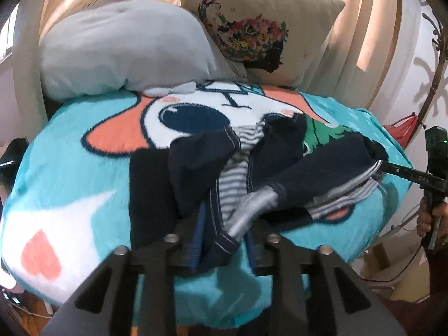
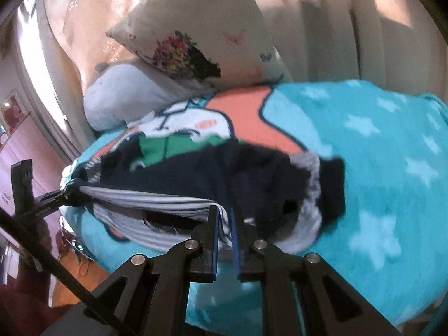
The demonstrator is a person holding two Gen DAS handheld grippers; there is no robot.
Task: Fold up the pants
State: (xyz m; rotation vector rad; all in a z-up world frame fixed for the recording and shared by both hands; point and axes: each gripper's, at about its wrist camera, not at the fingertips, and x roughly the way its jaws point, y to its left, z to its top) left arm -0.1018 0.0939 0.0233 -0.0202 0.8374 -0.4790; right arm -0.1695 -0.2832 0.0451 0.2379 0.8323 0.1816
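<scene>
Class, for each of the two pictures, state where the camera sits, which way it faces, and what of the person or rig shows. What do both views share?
Left wrist: sits on the left gripper, faces along the bed toward the pillows; shows the right gripper and hand.
Right wrist: sits on the right gripper, faces across the bed; shows the left gripper.
Shared: the pants, the blanket, the floral pillow.

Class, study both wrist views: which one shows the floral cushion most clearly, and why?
The left wrist view: the floral cushion sits sharp and nearly whole behind the grey pillow. In the right wrist view it appears smaller, tilted and blurrier, its printed flowers harder to read.
</scene>
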